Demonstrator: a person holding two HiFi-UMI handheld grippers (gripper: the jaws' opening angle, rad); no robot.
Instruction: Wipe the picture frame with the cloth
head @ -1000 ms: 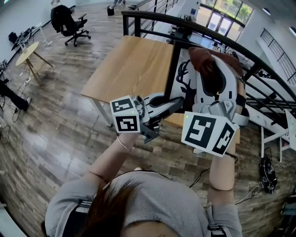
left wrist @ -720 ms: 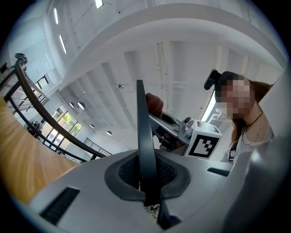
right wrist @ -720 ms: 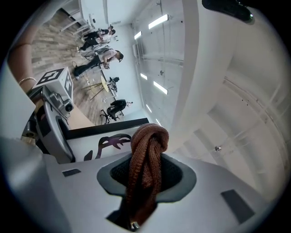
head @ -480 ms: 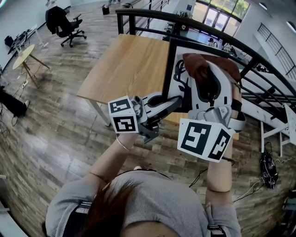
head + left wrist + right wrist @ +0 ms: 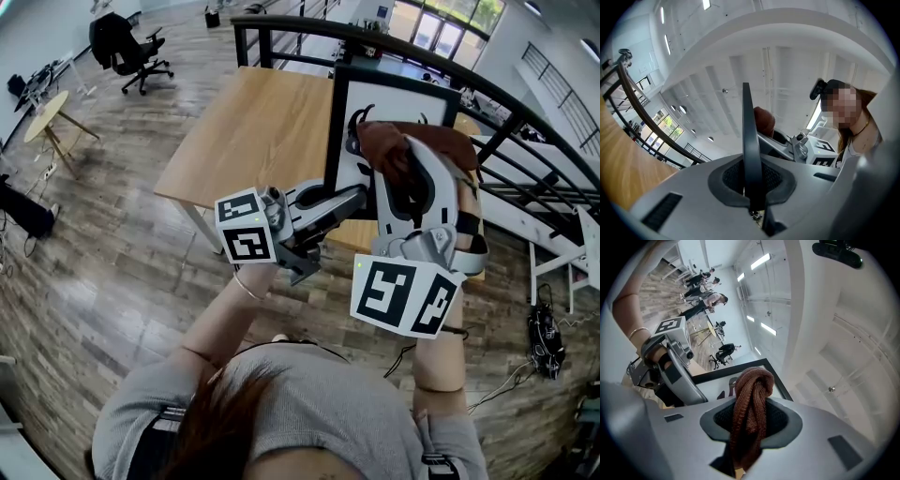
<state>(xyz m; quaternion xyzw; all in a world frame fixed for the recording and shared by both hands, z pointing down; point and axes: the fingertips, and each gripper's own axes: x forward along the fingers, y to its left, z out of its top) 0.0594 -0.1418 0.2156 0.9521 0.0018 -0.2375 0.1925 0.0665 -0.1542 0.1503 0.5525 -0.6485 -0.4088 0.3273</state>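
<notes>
A black-rimmed picture frame with a deer print stands upright at the near edge of the wooden table. My left gripper is shut on the frame's lower left edge; in the left gripper view that thin black edge runs up between the jaws. My right gripper is shut on a bunched brown cloth, which lies against the frame's front. In the right gripper view the cloth hangs from the jaws with the frame behind it.
A black metal railing curves behind and to the right of the table. A black office chair and a small round table stand far left on the wood floor. Cables lie on the floor at right.
The right gripper has slid the cloth down the frame's face, so the frame's upper part now shows. The left gripper keeps its hold in the same place.
</notes>
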